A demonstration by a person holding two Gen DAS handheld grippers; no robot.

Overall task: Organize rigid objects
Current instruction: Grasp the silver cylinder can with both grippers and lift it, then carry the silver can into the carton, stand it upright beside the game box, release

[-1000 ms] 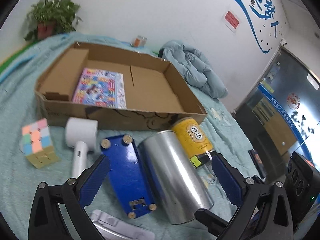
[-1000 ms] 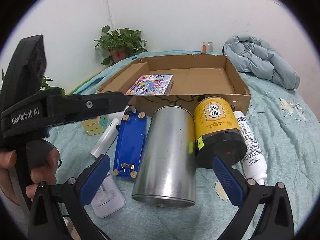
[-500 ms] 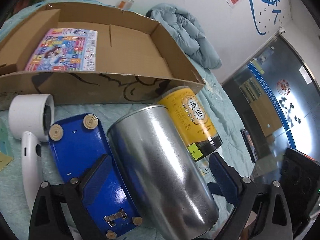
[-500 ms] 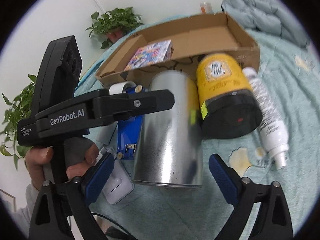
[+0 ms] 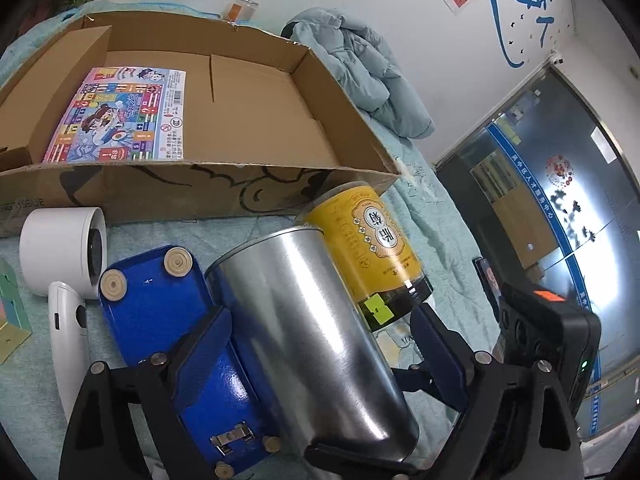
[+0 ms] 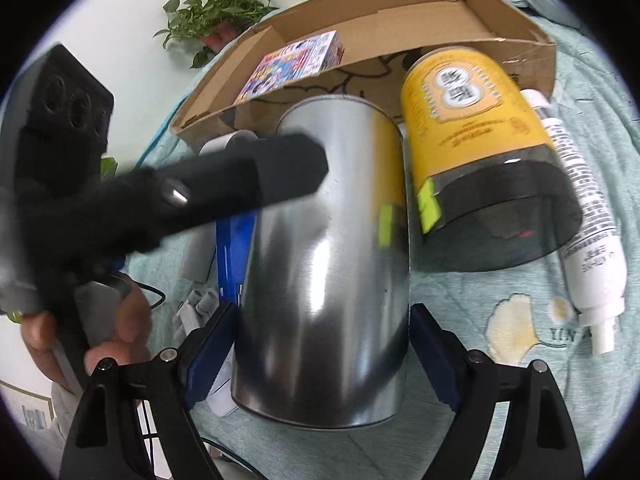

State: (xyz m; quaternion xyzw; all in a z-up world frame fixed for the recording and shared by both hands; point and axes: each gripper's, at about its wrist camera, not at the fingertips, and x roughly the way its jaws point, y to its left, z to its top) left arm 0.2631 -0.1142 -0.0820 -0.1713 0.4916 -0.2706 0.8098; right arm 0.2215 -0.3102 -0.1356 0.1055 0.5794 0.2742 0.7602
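Observation:
A silver metal can (image 5: 320, 336) lies on its side on the teal bedspread, also in the right wrist view (image 6: 324, 264). My left gripper (image 5: 320, 356) is open, its blue fingers on either side of the can. My right gripper (image 6: 320, 352) is open too and straddles the can's near end. A yellow jar with a dark lid (image 5: 372, 256) lies against the can's right side (image 6: 476, 136). A blue flat case (image 5: 180, 344) lies against its left. The open cardboard box (image 5: 192, 188) behind holds a colourful flat box (image 5: 120, 116).
A white hair dryer (image 5: 60, 264) and a pastel cube (image 5: 10, 304) lie at the left. A white spray bottle (image 6: 584, 216) lies right of the jar. A bundled jacket (image 5: 360, 68) and a potted plant (image 6: 216, 16) sit beyond the box.
Both grippers have moved forward and down onto the silver can, which now sits between each pair of fingers. The left gripper body now crosses the right wrist view, blurred.

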